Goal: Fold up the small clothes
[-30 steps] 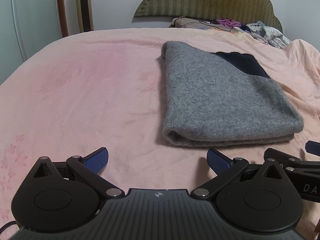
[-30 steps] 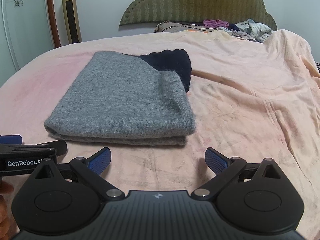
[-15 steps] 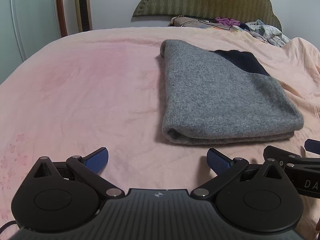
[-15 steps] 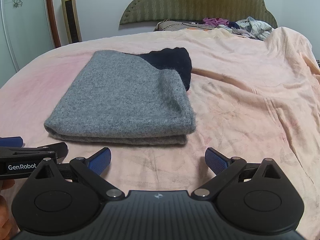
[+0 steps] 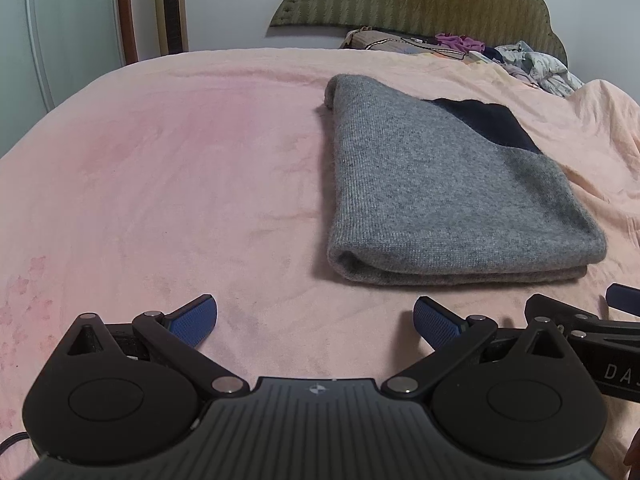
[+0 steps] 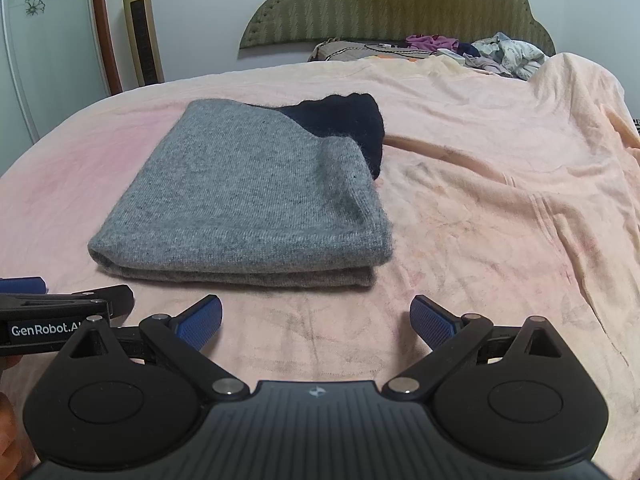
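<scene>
Folded grey sweater (image 5: 448, 196) lies on the pink bedsheet (image 5: 180, 184), long axis running away, ahead-right of the left gripper (image 5: 316, 320), ahead-left of the right gripper (image 6: 316, 318); both spread wide, empty, roughly equidistant.

Grey knit sweater (image 5: 440, 200) with a navy-black panel at its far end, folded on a peach-pink bedspread (image 5: 160, 180) — rosier to the sweater's left, faint blossom prints near that corner. Behind the sweater, olive-green headboard (image 6: 400, 4) with a zigzag weave and a gold-and-black tower fan (image 6: 142, 24). Blue textured pads (image 6: 200, 322) on black gripper arms — nearer than the sweater.
</scene>
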A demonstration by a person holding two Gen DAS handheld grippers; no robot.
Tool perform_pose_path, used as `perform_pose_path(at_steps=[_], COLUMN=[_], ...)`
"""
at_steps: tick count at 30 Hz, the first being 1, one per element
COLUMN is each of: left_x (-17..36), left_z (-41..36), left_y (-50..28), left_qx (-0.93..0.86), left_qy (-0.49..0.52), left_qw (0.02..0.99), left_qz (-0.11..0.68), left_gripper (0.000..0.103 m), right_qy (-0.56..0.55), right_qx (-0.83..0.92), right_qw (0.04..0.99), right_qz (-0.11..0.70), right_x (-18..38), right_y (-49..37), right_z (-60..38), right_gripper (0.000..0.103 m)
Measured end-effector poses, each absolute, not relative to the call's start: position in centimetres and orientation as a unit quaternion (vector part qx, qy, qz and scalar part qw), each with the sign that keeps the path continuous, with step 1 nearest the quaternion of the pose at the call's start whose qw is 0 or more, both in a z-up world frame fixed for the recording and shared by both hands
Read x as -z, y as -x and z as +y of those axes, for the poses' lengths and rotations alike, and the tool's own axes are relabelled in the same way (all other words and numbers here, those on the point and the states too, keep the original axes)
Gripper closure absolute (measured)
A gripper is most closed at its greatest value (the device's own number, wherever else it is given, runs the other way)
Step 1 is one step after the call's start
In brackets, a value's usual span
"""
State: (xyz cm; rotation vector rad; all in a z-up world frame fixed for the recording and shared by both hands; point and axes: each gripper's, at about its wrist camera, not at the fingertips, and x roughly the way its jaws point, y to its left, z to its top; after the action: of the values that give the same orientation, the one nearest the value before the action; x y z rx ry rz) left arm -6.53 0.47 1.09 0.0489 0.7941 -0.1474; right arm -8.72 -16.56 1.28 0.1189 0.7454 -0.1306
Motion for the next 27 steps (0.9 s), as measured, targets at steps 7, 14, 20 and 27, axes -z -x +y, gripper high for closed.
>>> perform_pose_path(at_steps=[7, 14, 20, 27], left_x=[-1.09, -1.10, -1.12, -1.19], left_z=[0.39, 0.37, 0.39, 0.39], left_y=[6.56, 6.52, 6.51, 6.60], left_qx=[0.071, 0.070, 0.071, 0.072], left_qy=[-0.029, -0.034, -0.036, -0.039], left_qw=[0.918, 0.918, 0.918, 0.919], left_qz=[0.388, 0.388, 0.388, 0.387], left_gripper=[0.000, 0.000, 0.000, 0.000], right_qy=[-0.059, -0.059, -0.059, -0.060], right_qx=[0.063, 0.063, 0.064, 0.066], right_qw=[0.927, 0.927, 0.927, 0.927], right_qz=[0.364, 0.364, 0.364, 0.363], right_x=[-1.16, -1.14, -1.07, -1.01], right_y=[8.76, 8.76, 8.80, 8.93], right_z=[-16.54, -16.53, -16.57, -16.83], right_gripper=[0.002, 0.002, 0.002, 0.002])
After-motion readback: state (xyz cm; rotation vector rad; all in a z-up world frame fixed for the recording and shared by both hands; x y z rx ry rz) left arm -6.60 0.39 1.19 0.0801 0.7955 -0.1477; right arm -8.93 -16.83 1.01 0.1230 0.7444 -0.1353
